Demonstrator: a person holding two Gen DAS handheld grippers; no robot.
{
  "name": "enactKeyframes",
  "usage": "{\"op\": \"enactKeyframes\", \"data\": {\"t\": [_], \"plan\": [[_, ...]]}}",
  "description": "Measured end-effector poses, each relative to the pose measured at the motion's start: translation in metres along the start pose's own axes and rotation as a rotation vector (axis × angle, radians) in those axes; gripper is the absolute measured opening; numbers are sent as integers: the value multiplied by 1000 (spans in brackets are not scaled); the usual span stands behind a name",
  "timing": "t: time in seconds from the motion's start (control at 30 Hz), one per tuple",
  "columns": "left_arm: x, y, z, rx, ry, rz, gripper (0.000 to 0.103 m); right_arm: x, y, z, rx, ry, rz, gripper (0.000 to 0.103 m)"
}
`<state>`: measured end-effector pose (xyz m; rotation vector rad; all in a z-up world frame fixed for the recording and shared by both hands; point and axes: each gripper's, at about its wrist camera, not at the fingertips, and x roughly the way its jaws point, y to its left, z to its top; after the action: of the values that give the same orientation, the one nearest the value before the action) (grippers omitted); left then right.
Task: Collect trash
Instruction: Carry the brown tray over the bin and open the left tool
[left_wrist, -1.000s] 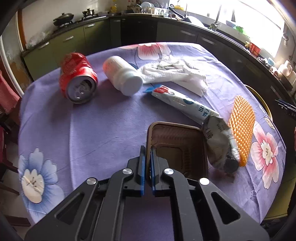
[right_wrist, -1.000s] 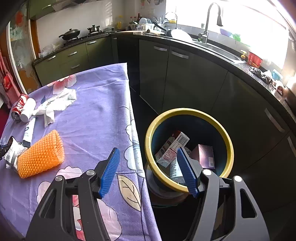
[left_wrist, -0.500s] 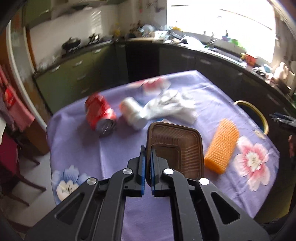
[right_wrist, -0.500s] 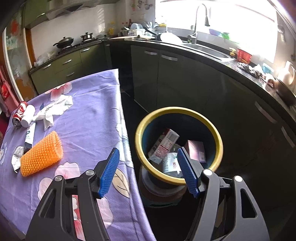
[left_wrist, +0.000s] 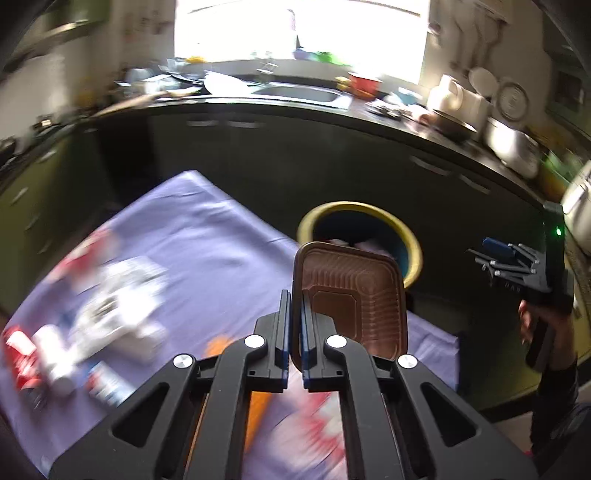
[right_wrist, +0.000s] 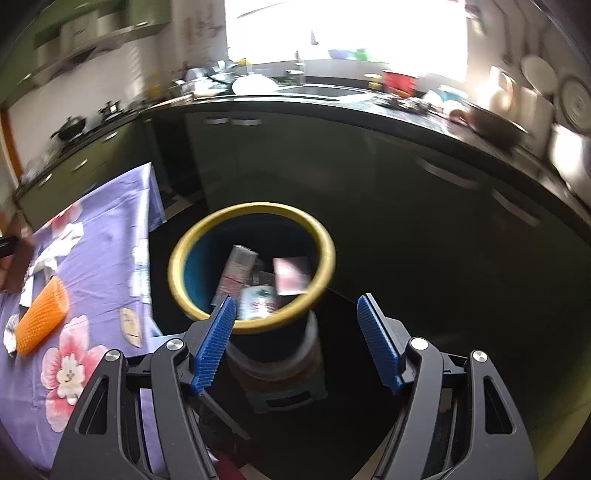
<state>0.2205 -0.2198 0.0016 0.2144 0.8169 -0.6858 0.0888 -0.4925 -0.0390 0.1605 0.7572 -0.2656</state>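
Left gripper (left_wrist: 293, 295) is clamped on the near rim of a brown plastic tray (left_wrist: 354, 295), its blue pads pinching the tray's left edge. The tray is held up in the air, tilted so its ribbed inside faces the camera, and it sits in line with the bin (left_wrist: 413, 251) beyond the table edge, covering part of the bin's mouth in this view.

Right gripper (right_wrist: 295, 325) has just been opening its jaws; they stand wide apart with nothing between them. It hangs above and just short of the bin (right_wrist: 321, 243) (yellow rim, blue inside), which stands on the floor beside the table (right_wrist: 107, 236). Cartons and wrappers (right_wrist: 258, 280) already lie in the bin.

From the left view the right gripper (left_wrist: 498, 254) shows off to the right, held by a hand (left_wrist: 532, 325) in a dark sleeve.

On the purple flowered tablecloth: an orange ribbed foam sleeve (right_wrist: 42, 321), crumpled white paper (left_wrist: 122, 306), a red can (left_wrist: 18, 347) and a white bottle (left_wrist: 55, 365) at the far left (all badly blurred).
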Motion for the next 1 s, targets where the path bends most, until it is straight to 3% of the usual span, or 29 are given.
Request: {"op": "enactKeyframes", "data": {"t": [0.2,0.37,0.43,0.5,0.6,0.73,1.0], "plan": [[81,-57,50,72,59,-61,5,4,-48,-19,97,26,-31,69],[143,-78,74,52,111,-70,5,10,-67,-29,134,55,-54,69],[166,-76,80,27,125,-67,14,10,-69,-30,139,57,-58,72],[176,-71,83,-14,132,-56,50,7,-70,-30,141,52,-58,74],[163,-64,81,-46,96,-67,51,5,-68,-31,136,49,-55,74],[109,-54,70,-33,2,-46,51,8,-58,-30,119,59,-32,74],[-7,-9,10,-94,-135,19,58,14,11,-27,-9,75,75,74]]}}
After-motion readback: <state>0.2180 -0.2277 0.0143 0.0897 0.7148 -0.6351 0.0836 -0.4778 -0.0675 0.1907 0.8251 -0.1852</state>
